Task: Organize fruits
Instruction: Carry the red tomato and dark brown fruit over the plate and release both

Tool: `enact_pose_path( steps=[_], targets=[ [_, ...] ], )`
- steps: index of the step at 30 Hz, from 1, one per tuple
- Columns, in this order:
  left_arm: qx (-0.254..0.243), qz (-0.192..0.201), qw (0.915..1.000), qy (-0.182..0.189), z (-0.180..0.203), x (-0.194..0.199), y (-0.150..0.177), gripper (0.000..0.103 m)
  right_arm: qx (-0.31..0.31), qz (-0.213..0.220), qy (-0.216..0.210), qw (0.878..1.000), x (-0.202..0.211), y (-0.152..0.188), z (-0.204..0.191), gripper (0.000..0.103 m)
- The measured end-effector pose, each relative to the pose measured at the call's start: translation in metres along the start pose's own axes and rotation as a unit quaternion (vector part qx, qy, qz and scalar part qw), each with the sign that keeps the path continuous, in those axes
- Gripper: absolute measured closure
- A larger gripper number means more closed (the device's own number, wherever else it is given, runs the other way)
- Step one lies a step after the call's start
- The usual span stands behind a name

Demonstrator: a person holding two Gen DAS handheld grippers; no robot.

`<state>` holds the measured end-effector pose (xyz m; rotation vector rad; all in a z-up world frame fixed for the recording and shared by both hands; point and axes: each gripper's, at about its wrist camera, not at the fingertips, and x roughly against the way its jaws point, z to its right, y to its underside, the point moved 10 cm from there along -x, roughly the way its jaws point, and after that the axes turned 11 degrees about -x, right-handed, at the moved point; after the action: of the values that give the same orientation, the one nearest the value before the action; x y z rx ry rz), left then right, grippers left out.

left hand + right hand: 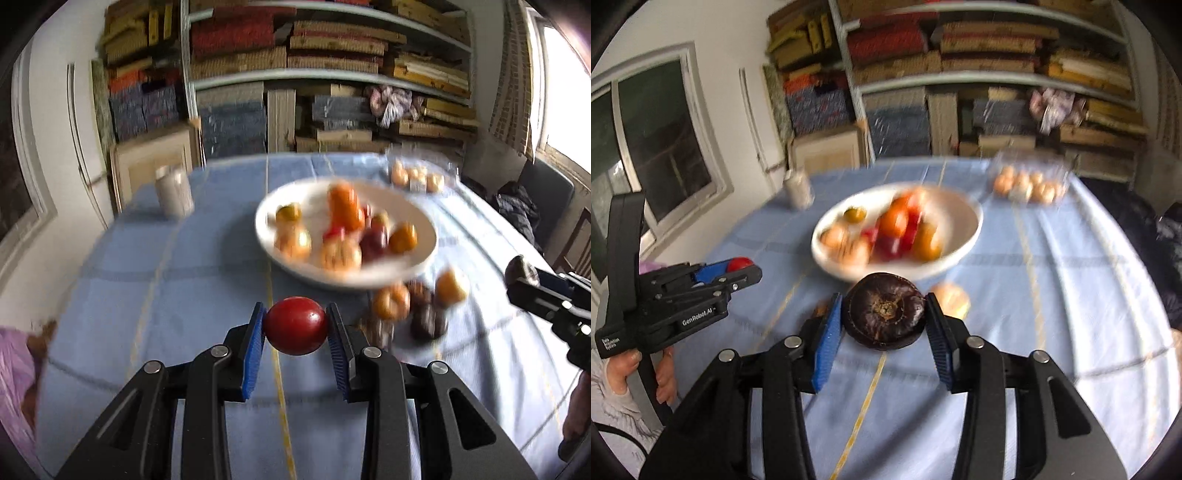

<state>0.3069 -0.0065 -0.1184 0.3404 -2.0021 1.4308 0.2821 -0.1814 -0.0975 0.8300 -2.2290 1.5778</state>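
Above the tabletop's near edge, left gripper [295,325] jaws clamp a red tomato [296,325], right gripper [884,312] jaws clamp a dark mangosteen [884,312], white bowl [424,258] just ahead of both.

Home room doubling as storage: cloth-covered table [155,280] with fruit bowl [266,236], wall shelves [997,79] crammed with stacked boxes and boards, windows [661,140] alongside.

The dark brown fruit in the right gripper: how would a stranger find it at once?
Start at the white bowl on the blue tablecloth. In front of it, the right gripper is shut on a dark brown fruit. Its neighbours are orange or red; it alone is near-black, wrinkled, with a dry stem scar.
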Motion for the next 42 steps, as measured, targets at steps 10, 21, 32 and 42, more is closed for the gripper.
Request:
enact_pose_path(
  steps=[10, 21, 32, 42],
  targets=[
    [0.024, 0.017, 0.9995, 0.008, -0.005, -0.049, -0.083, 0.070, -0.023, 0.047, 0.020, 0.998, -0.035, -0.096, 0.015, 0.060],
    [0.038, -0.021, 0.9990, 0.004, -0.016, -0.134, -0.089, 0.070, -0.008, -0.004, 0.067, 0.998, -0.148, -0.107, 0.037, 0.060],
    [0.044, -0.048, 0.9977, 0.022, -0.019, -0.170, -0.071, 0.070, -0.002, -0.038, 0.083, 0.996, -0.194, -0.082, 0.056, 0.060],
    [0.031, -0.038, 0.9988, 0.003, -0.014, -0.168, -0.072, 0.035, -0.004, -0.036, 0.084, 0.996, -0.193, -0.082, 0.062, 0.057]
  ],
)
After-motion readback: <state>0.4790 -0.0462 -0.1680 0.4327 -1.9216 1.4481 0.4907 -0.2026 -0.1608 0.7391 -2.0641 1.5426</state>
